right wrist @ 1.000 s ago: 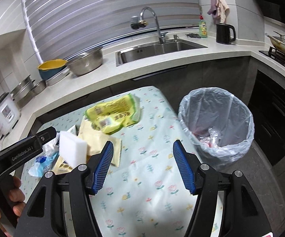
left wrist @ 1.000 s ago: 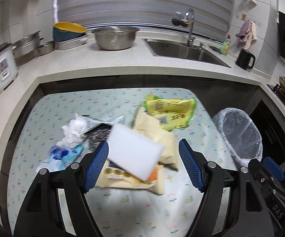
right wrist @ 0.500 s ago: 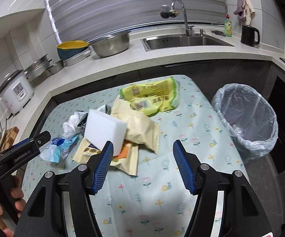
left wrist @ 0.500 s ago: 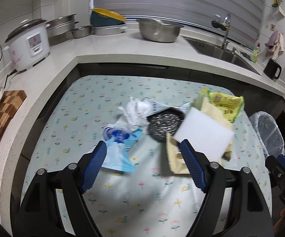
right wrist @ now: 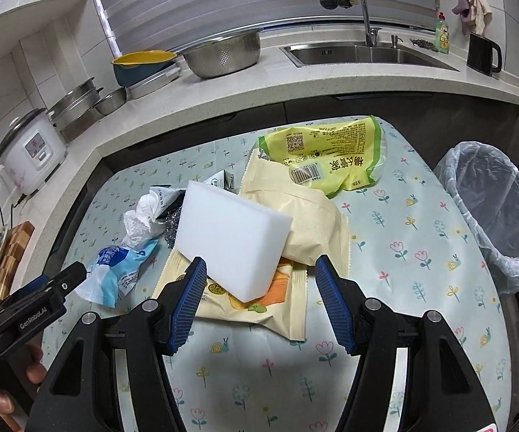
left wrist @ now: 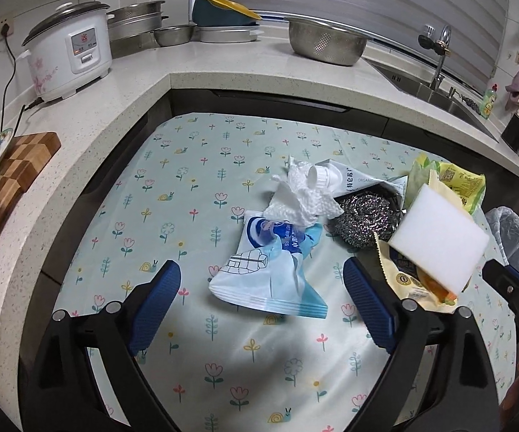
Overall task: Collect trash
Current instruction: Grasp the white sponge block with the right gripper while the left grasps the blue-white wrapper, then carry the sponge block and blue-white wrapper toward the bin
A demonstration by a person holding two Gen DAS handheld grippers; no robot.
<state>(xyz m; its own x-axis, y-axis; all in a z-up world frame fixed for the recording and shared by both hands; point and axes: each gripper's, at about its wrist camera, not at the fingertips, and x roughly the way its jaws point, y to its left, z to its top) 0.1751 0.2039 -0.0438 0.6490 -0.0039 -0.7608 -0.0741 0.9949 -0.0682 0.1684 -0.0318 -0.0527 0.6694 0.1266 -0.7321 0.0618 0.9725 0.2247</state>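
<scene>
Two readable marks — "GenRobot.AI" on left hand-held gripper (right wrist: 47,288), barcoded yellow-green packet (right wrist: 326,160).

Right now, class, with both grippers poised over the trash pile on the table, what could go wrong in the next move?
1. The white sponge block lies tilted on the beige wrappers; nudging the wrappers may topple it.
2. The left gripper, jaws opening, faces the limp blue wipes packet, which may slip from its pads.
3. The bin stands beside the table, so a dropped piece may miss it.

Flowered tablecloth table (left wrist: 194,187), blue wet-wipes packet (left wrist: 270,270), steel scourer (left wrist: 365,221), yellow-green bag (right wrist: 335,162)
</scene>
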